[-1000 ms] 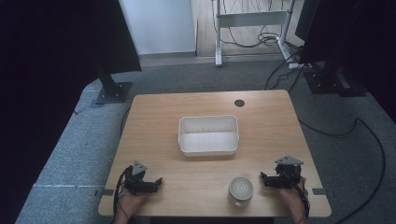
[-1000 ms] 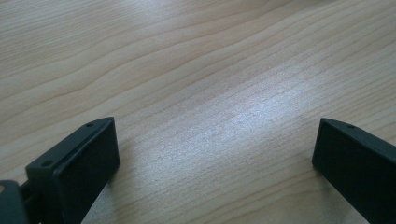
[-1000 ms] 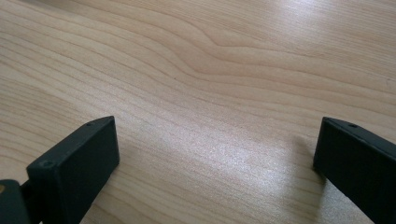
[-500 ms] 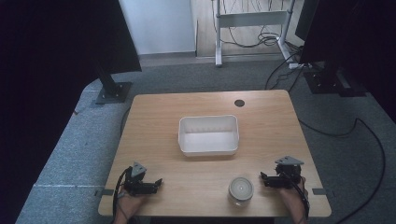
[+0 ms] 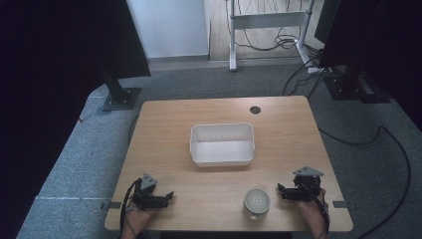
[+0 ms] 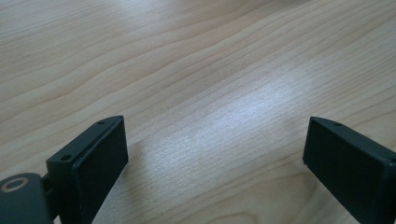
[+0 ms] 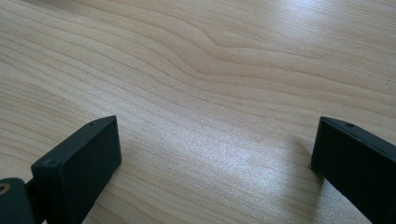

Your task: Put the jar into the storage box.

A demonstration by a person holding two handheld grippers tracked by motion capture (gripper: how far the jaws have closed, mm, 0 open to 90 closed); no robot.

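My left tongs (image 5: 168, 195) and right tongs (image 5: 280, 189) rest jaws apart, empty, at the near edge of the pale wooden worktop (image 5: 164, 129). A small round lidded glass jar (image 5: 257, 203) stands just beside the right tongs; a white rectangular plastic tub (image 5: 222, 144) sits mid-worktop. I'd judge a level, centred grip on the jar best.

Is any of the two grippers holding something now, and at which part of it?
Nothing is held. The left gripper and the right gripper both stand open over bare table; the jar stands untouched.
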